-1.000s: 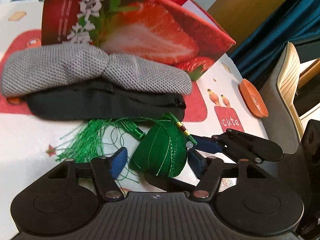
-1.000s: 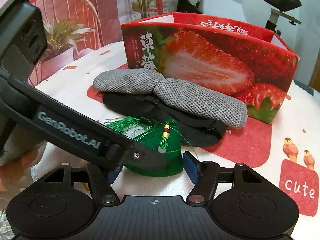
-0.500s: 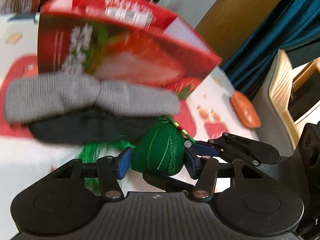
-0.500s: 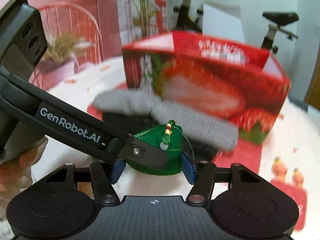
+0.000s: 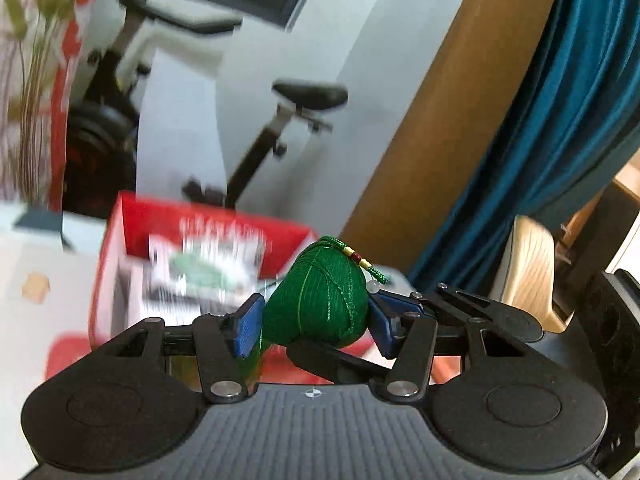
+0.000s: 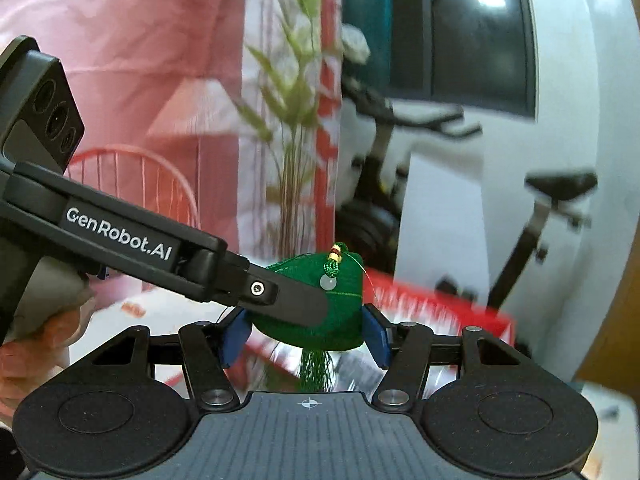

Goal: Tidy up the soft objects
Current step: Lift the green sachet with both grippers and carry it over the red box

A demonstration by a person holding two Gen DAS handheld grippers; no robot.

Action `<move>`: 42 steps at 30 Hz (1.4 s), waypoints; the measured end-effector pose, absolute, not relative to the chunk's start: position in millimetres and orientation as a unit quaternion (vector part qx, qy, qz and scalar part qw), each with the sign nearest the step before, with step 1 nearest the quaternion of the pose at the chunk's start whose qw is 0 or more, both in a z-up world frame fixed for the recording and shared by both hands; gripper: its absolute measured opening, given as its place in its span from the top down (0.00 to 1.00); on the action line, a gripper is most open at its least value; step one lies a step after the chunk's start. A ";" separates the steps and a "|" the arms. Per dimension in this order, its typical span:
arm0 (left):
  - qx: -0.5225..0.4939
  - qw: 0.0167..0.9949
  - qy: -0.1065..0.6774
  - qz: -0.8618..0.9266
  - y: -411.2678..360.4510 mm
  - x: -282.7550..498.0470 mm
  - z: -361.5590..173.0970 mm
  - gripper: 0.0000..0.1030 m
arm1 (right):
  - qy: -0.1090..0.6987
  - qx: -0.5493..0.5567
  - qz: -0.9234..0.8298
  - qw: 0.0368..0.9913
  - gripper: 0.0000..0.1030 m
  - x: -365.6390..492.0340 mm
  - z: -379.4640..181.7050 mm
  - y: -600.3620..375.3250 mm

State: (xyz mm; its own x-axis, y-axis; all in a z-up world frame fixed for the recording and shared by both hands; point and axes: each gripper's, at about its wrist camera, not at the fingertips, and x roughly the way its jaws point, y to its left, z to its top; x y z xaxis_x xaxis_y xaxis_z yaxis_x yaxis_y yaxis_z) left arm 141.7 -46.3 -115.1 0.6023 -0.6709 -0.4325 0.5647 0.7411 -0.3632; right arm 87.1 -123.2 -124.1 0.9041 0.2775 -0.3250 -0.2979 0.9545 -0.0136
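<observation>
At far left in the left wrist view stand blurred green stalks (image 5: 28, 80) against a red-and-white backdrop, with an exercise bike (image 5: 256, 128) beside them before a white wall. Below the bike the red box (image 5: 132, 216) shows open-topped, its contents smeared by motion blur. At centre the left gripper (image 5: 314, 318) has its jaws clamped on the green sachet (image 5: 320, 304), blue pads pressed to either flank; the sachet is held in the air above the near right corner of the box, bead cord (image 5: 360, 260) at its top right. The right gripper (image 6: 306, 334) is likewise clamped on the sachet from the other side, one black finger of the left tool crossing its face and the tassel (image 6: 316, 368) hanging below. At right are a brown panel (image 5: 440, 120), a teal curtain (image 5: 560, 120) and a cream chair (image 5: 528, 264).
</observation>
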 end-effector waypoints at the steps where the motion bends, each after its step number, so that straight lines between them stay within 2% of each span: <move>1: -0.091 0.894 0.268 -0.346 -48.3 143.0 -105.5 0.43 | 0.151 -0.035 0.147 0.977 0.46 89.8 -116.7 -125.1; 6: -0.083 0.908 0.220 -0.348 -63.8 157.2 -73.6 0.43 | 0.099 -0.054 0.137 0.984 0.46 107.0 -89.8 -135.0; 10: -0.078 0.910 0.207 -0.352 -76.1 175.7 -75.9 0.43 | 0.090 -0.069 0.121 0.986 0.46 125.6 -91.1 -144.7; 27: -0.045 0.871 0.356 -0.337 -130.0 265.9 -181.0 0.43 | 0.241 -0.020 0.080 0.967 0.47 188.4 -209.0 -185.9; 33: -0.038 0.872 0.362 -0.327 -137.7 279.1 -191.6 0.43 | 0.247 0.013 0.064 0.967 0.46 195.9 -218.3 -200.7; 36: -0.034 0.877 0.362 -0.314 -136.2 282.9 -192.9 0.43 | 0.237 0.026 0.048 0.970 0.41 193.6 -218.6 -206.9; 42: -0.018 0.893 0.347 -0.288 -126.3 282.1 -184.9 0.42 | 0.233 0.053 0.034 0.970 0.41 177.1 -219.3 -212.1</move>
